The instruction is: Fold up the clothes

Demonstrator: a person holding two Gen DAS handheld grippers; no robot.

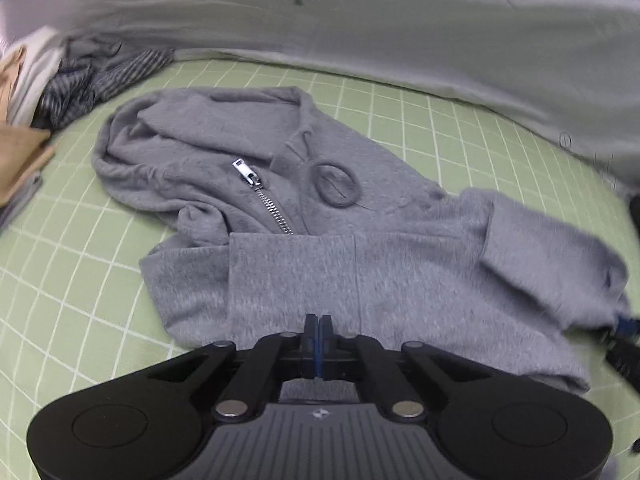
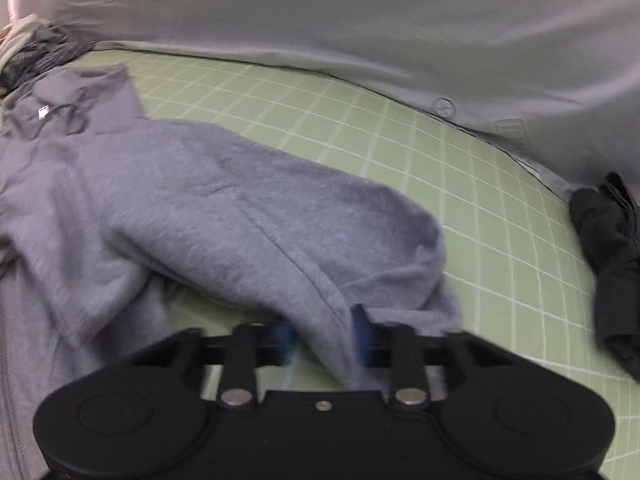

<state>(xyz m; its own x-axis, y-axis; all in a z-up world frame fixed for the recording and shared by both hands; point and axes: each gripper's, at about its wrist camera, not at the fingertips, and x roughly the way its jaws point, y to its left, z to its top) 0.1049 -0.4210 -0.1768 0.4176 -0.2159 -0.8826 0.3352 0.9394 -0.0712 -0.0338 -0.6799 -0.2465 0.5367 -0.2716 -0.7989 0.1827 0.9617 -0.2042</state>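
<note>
A grey zip hoodie (image 1: 280,280) lies flat on the green gridded sheet (image 1: 80,280), hood towards the far left, zipper pull (image 1: 245,169) and a looped drawstring (image 1: 332,182) showing. Its bottom part is folded up over the chest. My left gripper (image 1: 319,326) hovers over that folded panel, fingers pressed together, and I see no cloth between them. In the right wrist view the hoodie's sleeve (image 2: 280,208) runs down between the blue pads of my right gripper (image 2: 322,334), which close on the bunched cuff end. That gripper (image 1: 624,330) also peeks in at the left view's right edge.
A pale bed cover (image 1: 400,40) with a carrot print rises behind the sheet. A heap of striped and tan clothes (image 1: 76,80) sits at the far left. A dark garment (image 2: 612,272) lies at the right edge of the sheet (image 2: 440,160).
</note>
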